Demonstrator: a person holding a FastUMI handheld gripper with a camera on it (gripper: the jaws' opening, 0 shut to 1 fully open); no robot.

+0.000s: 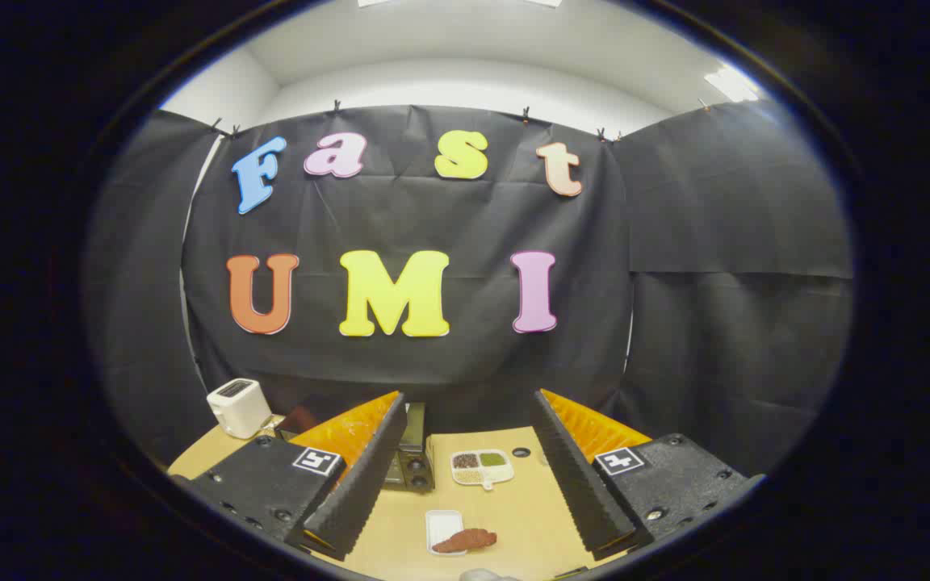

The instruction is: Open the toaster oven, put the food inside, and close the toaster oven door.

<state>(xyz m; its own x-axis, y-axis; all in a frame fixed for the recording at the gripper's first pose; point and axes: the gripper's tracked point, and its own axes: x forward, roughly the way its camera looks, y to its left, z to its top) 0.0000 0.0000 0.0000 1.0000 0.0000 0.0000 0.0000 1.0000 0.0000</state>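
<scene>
The gripper (469, 452) fingers stand wide apart, empty. Between them lies the reddish-brown food (466, 540) on a small white tray (439, 524); it looks light and soft, best pinched gently across its middle. The toaster oven (411, 460) sits beyond the left finger.

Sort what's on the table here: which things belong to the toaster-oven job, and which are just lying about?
Job:
- toaster oven, partly behind the left finger
- brown food on the small white tray, between the fingers
- gripper, open, holding nothing

Lying about:
- white toaster
- divided dish of grains
- small dark disc

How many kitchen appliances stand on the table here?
2: a white toaster at the far left edge, and a dark toaster oven partly hidden behind the open gripper's left finger. Others may be hidden.
</scene>
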